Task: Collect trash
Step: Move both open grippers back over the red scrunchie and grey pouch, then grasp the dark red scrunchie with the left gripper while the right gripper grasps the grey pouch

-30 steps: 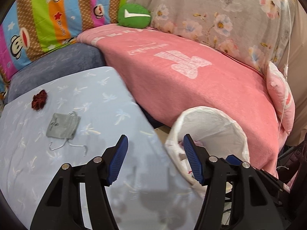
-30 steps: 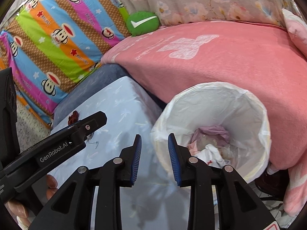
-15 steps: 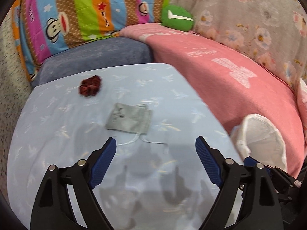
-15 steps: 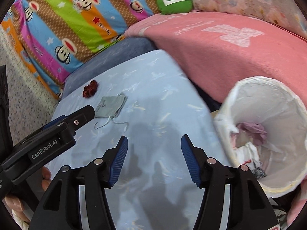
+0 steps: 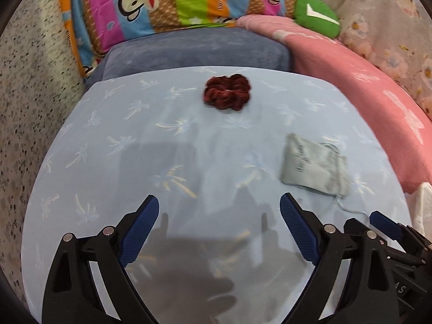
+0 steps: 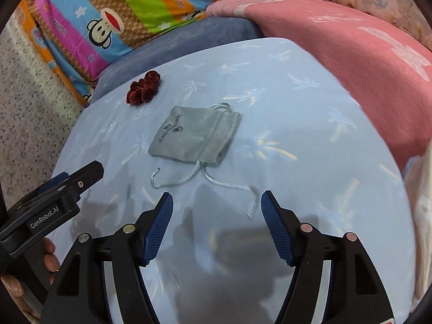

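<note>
A dark red scrunchie point(image 5: 227, 91) point(image 6: 143, 87) lies near the far edge of the light blue table cover point(image 5: 108, 162) point(image 6: 310, 140). A grey drawstring pouch point(image 5: 310, 166) point(image 6: 194, 136) lies flat closer in, its cords trailing toward me. My left gripper point(image 5: 219, 205) hovers over bare cloth, short of the scrunchie, jaws wide and still opening, nothing between them. My right gripper point(image 6: 217, 201) is just short of the pouch's cords, jaws opening, nothing in them. The white-lined trash bin point(image 5: 424, 202) point(image 6: 421, 202) shows only as an edge at the right.
A pink blanket point(image 5: 364, 86) point(image 6: 351, 40) covers the sofa to the right, with a blue cushion point(image 5: 189, 51), a striped monkey-print pillow point(image 6: 121, 13) and a green cushion point(image 5: 316, 16) behind the table. Speckled floor point(image 5: 32, 86) lies left. A hand point(image 6: 51, 253) holds the left gripper's body point(image 6: 54, 202).
Both grippers swung left from over the trash bin to above the table and dropped lower. Both sets of jaws widened. The bin slid out to the right edge.
</note>
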### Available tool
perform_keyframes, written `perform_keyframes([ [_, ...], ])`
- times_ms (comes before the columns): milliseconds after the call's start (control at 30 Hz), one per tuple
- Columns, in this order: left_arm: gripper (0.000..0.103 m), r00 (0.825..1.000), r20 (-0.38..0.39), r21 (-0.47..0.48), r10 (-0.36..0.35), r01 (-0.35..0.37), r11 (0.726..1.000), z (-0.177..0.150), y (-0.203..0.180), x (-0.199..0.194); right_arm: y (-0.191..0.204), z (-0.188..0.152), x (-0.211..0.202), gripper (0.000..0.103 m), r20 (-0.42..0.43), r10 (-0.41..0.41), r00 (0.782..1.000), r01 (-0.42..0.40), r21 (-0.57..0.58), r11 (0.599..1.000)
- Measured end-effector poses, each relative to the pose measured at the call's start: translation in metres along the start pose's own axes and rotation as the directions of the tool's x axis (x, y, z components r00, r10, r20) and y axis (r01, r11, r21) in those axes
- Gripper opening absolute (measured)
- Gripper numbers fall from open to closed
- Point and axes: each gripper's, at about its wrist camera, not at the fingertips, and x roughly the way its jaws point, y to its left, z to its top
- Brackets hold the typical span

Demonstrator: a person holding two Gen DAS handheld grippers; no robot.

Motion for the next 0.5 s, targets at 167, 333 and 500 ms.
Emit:
perform_keyframes([
  [167, 0.087, 1.000, -0.011, -0.012, 0.020, -0.020, 1.000, 0.022, 0.013, 0.026, 0.013, 0.025, 0.027, 0.069, 0.020, -0.027, 0.999, 0.028, -0.031, 0.999],
  [333, 0.087, 1.000, -0.012, -0.019, 0.015, -0.016, 1.000, 0.048, 0.012, 0.052, 0.020, 0.049, 0.045, 0.069, 0.039, -0.044, 0.998, 0.046, -0.045, 0.998],
  [500, 0.087, 1.000, -0.003, -0.020, 0.020, -0.020, 1.000, 0.077, 0.006, 0.076, 0.029, 0.065, 0.059, 0.060, 0.061, -0.109, 0.992, 0.113, -0.081, 0.990],
])
